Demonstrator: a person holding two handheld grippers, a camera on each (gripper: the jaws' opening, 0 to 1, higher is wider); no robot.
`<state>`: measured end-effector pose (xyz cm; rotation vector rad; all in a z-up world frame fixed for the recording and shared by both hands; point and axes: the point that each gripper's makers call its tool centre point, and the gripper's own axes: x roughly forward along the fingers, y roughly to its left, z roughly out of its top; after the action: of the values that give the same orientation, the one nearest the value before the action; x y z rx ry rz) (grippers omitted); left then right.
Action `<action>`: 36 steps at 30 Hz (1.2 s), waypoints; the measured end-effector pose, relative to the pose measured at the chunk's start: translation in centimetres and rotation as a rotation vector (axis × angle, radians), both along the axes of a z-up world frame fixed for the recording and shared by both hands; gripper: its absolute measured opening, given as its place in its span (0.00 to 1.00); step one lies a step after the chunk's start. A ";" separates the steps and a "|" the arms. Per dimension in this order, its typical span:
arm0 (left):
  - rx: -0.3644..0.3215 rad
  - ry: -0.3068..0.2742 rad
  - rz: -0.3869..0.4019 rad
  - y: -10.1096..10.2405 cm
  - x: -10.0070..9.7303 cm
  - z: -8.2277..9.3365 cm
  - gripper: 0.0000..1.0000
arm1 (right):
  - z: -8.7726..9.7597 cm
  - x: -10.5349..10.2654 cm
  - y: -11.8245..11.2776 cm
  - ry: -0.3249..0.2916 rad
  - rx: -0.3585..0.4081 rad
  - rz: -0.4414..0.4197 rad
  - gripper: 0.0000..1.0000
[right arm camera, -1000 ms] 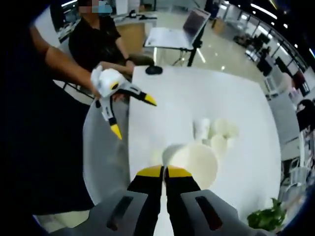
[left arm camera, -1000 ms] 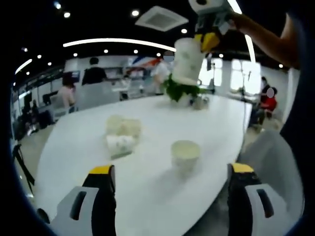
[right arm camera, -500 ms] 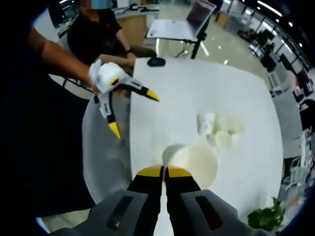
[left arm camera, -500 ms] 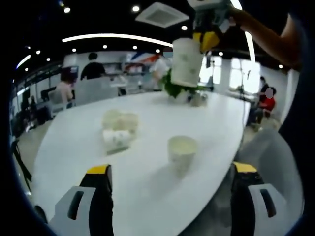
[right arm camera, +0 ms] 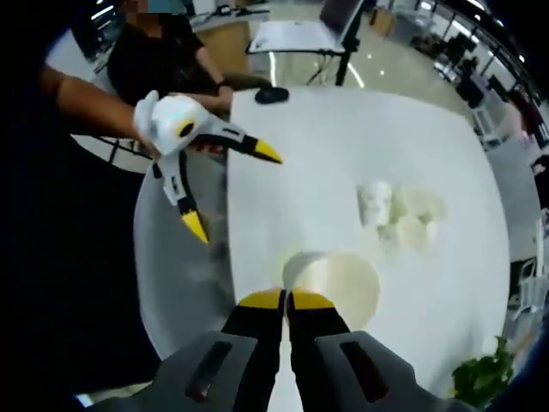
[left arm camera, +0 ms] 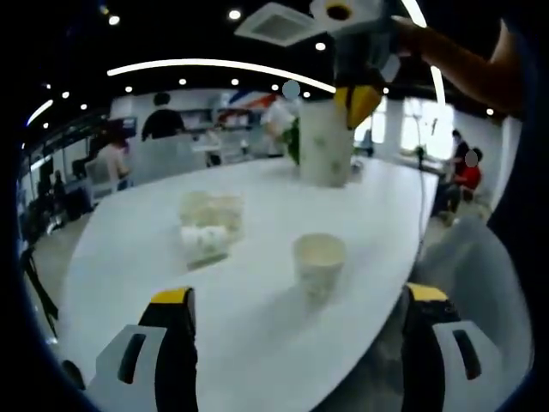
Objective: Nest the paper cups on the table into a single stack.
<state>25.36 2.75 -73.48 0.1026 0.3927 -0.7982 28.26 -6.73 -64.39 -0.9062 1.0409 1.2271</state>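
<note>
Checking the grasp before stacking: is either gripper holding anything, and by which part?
The right gripper pinches a paper cup by its rim. The left gripper is open, holding nothing.

In the right gripper view, a laptop (right arm camera: 302,26) on a stand is at the top, a dark mouse (right arm camera: 272,95) lies just below it, and a green plant (right arm camera: 483,378) is at the lower right.
</note>
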 end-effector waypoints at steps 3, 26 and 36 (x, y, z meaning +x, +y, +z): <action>0.001 0.001 0.000 0.0 0.0 -0.1 0.98 | -1.0 -0.2 0.3 0.010 0.004 -0.009 0.00; 0.006 0.010 0.000 0.0 0.0 -0.5 0.96 | -10.2 -0.2 0.6 0.068 -0.028 -0.131 0.00; 0.007 0.009 0.001 0.0 0.0 -0.6 0.96 | -13.1 0.0 0.9 0.077 -0.022 -0.178 0.00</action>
<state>25.40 2.75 -74.04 0.1058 0.4041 -0.7965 28.22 -5.86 -77.53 -0.7705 1.1728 1.1107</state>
